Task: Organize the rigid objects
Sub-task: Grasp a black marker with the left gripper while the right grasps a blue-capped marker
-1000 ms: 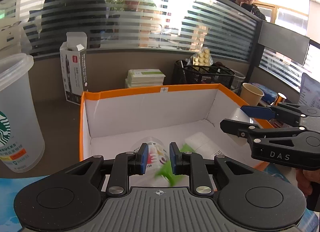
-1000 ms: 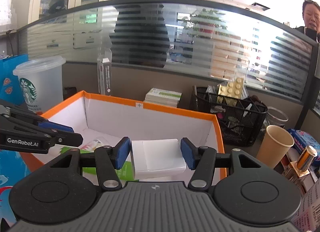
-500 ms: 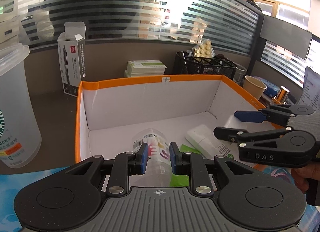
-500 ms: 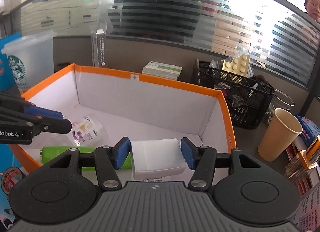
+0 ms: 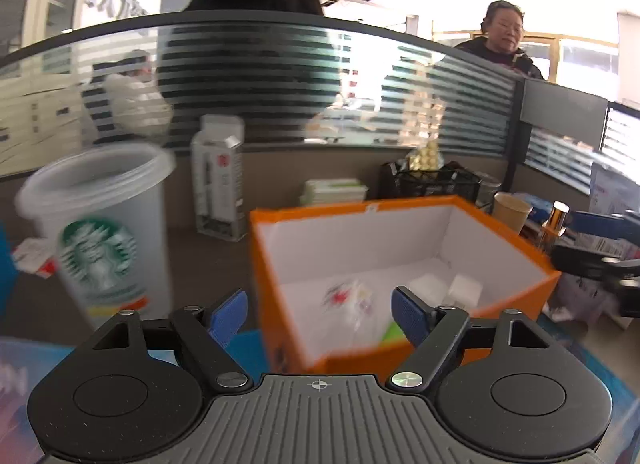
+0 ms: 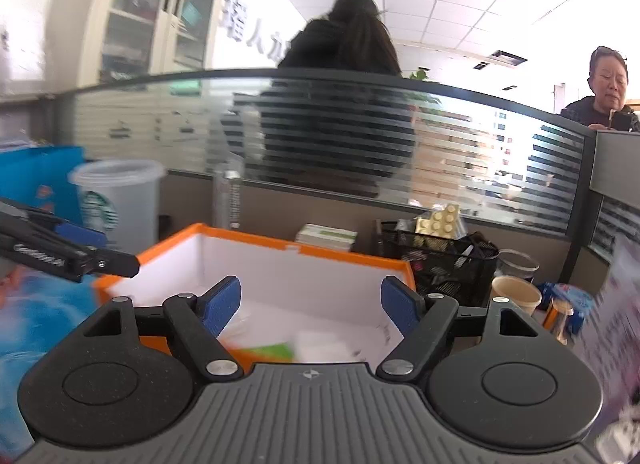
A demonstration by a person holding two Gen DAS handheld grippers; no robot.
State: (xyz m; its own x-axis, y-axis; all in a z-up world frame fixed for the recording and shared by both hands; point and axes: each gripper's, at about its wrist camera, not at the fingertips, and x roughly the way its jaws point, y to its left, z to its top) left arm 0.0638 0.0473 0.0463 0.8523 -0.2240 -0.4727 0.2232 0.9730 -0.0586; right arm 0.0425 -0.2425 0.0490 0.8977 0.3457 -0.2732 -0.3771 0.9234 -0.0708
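The left tongs (image 5: 320, 314) are spread wide, their blue pads well apart, and nothing is held or touched between them. The right tongs (image 6: 311, 300) are likewise released and wide apart, with nothing gripped. Both are raised near the front of the orange box (image 5: 516, 238), whose white interior is seen past the pads in each wrist view. Inside the box, a clear bottle with a coloured label (image 5: 352, 304) lies on the floor near the front, a green object (image 5: 394, 331) is partly hidden behind the near wall and the right pad, and two white blocks (image 5: 464, 289) rest just beside each other toward the right. In the right wrist view these contents are smeared by motion blur, and only a green patch (image 6: 268, 351) and a white shape (image 6: 324, 344) can be made out. The left tongs are seen from the side at the left edge of that view (image 6: 100, 260). On the tabletop (image 5: 192, 240) a translucent Starbucks cup (image 5: 100, 232) stands left of the box, a tall white carton (image 5: 218, 180) behind it, and a black mesh basket (image 5: 436, 184) and a paper cup (image 5: 512, 210) to the right. A striped glass partition (image 6: 160, 124) closes the desk, with two people seen beyond it.
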